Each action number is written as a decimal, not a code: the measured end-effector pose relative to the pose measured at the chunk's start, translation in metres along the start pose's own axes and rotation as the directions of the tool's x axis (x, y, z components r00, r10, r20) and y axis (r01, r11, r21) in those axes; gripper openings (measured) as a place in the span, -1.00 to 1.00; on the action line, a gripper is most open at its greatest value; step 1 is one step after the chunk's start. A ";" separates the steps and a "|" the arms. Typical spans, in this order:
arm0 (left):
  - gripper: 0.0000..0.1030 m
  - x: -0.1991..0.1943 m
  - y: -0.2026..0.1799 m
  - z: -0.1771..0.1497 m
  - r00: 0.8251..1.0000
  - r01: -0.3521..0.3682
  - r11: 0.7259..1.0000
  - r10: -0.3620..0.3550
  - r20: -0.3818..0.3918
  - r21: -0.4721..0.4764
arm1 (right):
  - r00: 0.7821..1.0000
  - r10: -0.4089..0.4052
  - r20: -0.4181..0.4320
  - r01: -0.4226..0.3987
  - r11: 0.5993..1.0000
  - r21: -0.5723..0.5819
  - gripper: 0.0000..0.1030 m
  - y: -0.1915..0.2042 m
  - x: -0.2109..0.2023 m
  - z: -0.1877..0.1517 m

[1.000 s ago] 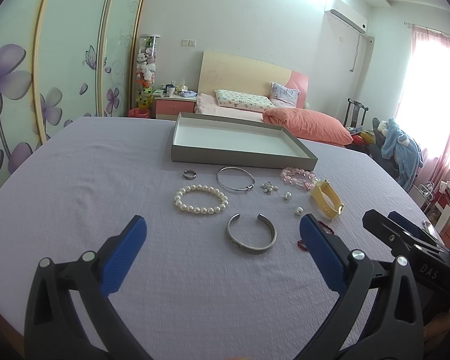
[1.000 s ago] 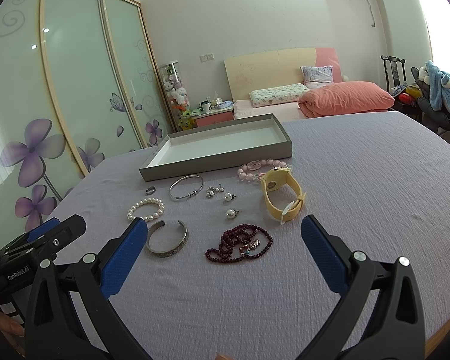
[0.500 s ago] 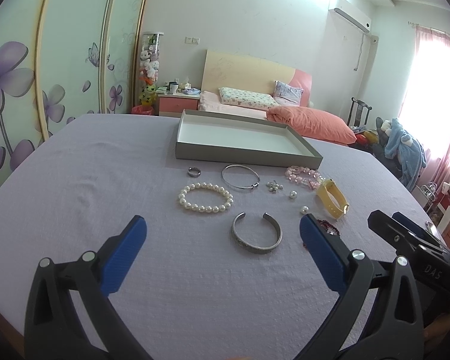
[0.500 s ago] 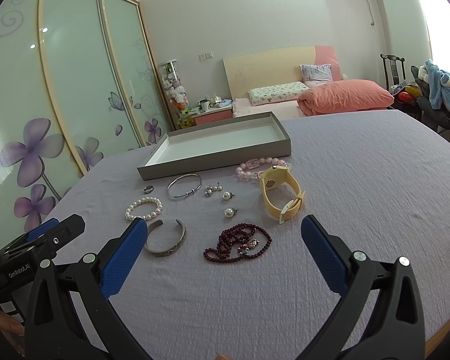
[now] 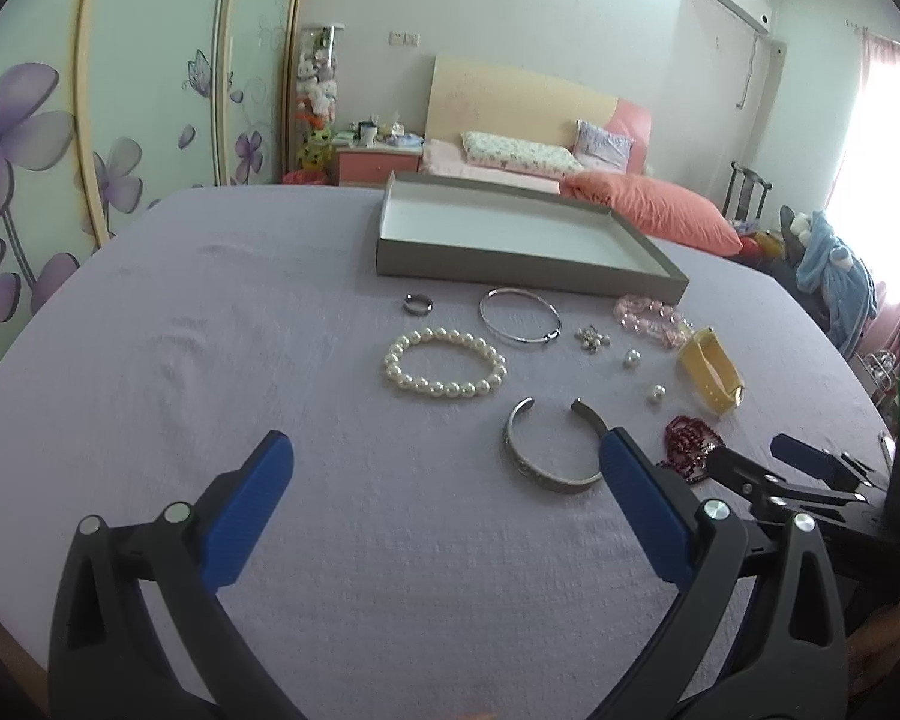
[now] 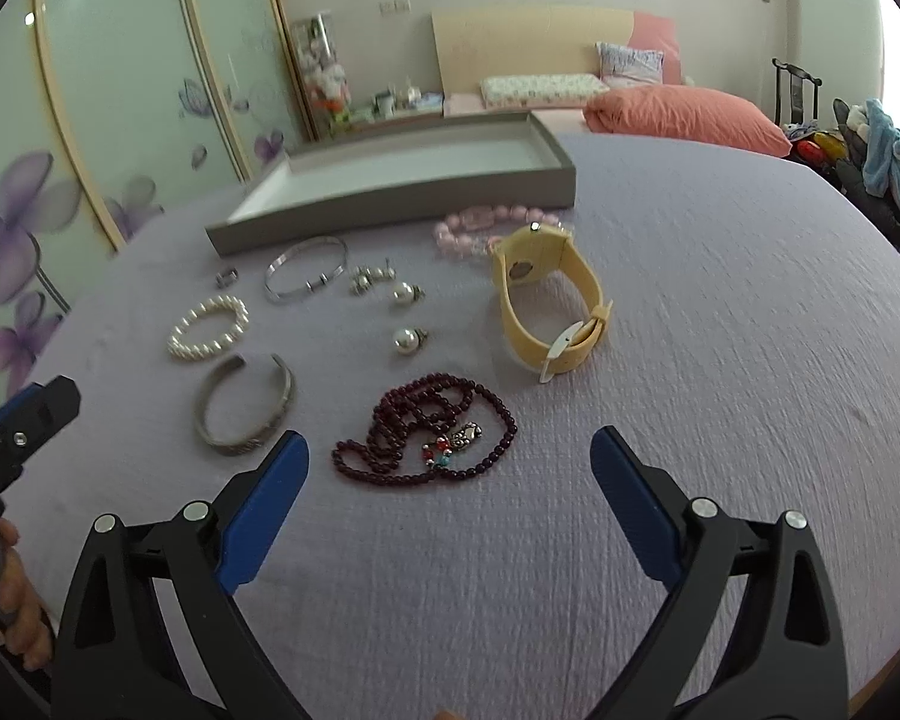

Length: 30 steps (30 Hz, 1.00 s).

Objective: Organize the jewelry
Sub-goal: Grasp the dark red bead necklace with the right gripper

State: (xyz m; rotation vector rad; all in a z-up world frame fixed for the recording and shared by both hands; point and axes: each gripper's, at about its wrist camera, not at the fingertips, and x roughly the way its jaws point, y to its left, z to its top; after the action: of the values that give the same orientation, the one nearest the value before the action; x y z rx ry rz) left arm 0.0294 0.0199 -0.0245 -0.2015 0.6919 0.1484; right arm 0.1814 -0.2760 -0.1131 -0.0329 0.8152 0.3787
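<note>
Jewelry lies on a lilac tablecloth in front of a shallow grey tray (image 5: pixel 510 269) (image 6: pixel 390 195) with a white floor. Pieces: pearl bracelet (image 5: pixel 444 363) (image 6: pixel 209 327), silver cuff (image 5: pixel 549 455) (image 6: pixel 243 405), thin silver bangle (image 5: pixel 519 315) (image 6: pixel 306 269), small ring (image 5: pixel 419 303), dark red bead necklace (image 6: pixel 426 429) (image 5: pixel 687 444), yellow watch (image 6: pixel 549 300) (image 5: pixel 711 369), pink bead bracelet (image 6: pixel 486 222), pearl earrings (image 6: pixel 408 341). My left gripper (image 5: pixel 441 456) is open above the cloth, short of the cuff. My right gripper (image 6: pixel 447 450) is open, just short of the red necklace.
The round table's edge curves close on both sides. Behind it stand a bed with pink pillows (image 5: pixel 648 210), a nightstand (image 5: pixel 378 159) and floral sliding doors (image 5: pixel 90 138). A chair with clothes (image 6: pixel 882 150) is at the right.
Both grippers have moved forward and lower towards the jewelry; the right one has closed in on the red necklace and watch. Jaws stay open. Nothing on the table has moved.
</note>
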 end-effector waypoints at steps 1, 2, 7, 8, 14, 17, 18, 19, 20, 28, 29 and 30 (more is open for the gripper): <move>0.96 0.002 -0.001 0.000 1.000 0.001 1.000 -0.001 -0.009 0.004 | 1.000 -0.007 -0.012 0.006 1.000 -0.006 0.86 0.001 0.003 0.000; 0.96 0.003 -0.002 0.001 1.000 0.005 1.000 -0.005 -0.018 0.007 | 1.000 -0.013 -0.028 0.012 1.000 -0.013 0.80 0.002 0.007 0.000; 0.96 0.008 -0.006 0.001 0.999 0.019 0.999 -0.017 -0.042 0.027 | 0.996 -0.044 -0.075 0.042 0.998 -0.036 0.56 0.005 0.022 0.000; 0.96 0.008 -0.007 0.001 0.999 0.020 0.999 -0.018 -0.044 0.029 | 0.995 -0.053 -0.080 0.049 0.998 -0.046 0.53 0.006 0.024 0.001; 0.96 0.011 -0.012 0.002 0.998 0.020 0.999 -0.017 -0.056 0.048 | 0.996 -0.058 -0.071 0.052 0.995 -0.085 0.18 0.011 0.027 0.005; 0.96 0.015 -0.017 0.001 0.998 0.014 0.998 -0.010 -0.068 0.061 | 0.997 -0.045 -0.062 0.040 0.996 -0.083 -0.26 0.008 0.025 0.005; 0.96 0.016 -0.018 0.000 0.997 0.015 0.998 -0.011 -0.073 0.063 | 0.997 -0.043 -0.060 0.038 0.996 -0.080 -0.49 0.008 0.025 0.006; 0.96 0.018 -0.020 0.000 0.997 0.017 0.998 -0.012 -0.079 0.066 | 0.998 -0.038 -0.059 0.034 0.997 -0.074 -0.61 0.007 0.025 0.006; 0.96 0.020 -0.021 0.000 0.997 0.019 0.998 -0.013 -0.082 0.068 | 0.998 -0.026 -0.058 0.022 0.998 -0.061 -0.77 0.003 0.024 0.006; 0.96 0.036 -0.040 -0.001 0.991 0.030 0.996 -0.019 -0.135 0.085 | 0.996 0.081 -0.025 -0.081 0.997 -0.004 -0.85 -0.013 0.011 0.001; 0.96 0.038 -0.043 -0.002 0.990 0.029 0.996 -0.016 -0.140 0.089 | 0.996 0.088 -0.012 -0.088 0.996 0.004 -0.85 -0.016 0.005 0.001; 0.96 0.041 -0.048 -0.002 0.989 0.027 0.995 -0.013 -0.147 0.096 | 0.995 0.095 0.000 -0.095 0.995 0.010 -0.85 -0.020 0.000 0.002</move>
State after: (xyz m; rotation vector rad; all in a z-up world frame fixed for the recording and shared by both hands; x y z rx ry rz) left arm 0.0692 -0.0240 -0.0458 -0.1267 0.8413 0.0806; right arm 0.1897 -0.2938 -0.1138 0.0151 0.8208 0.4649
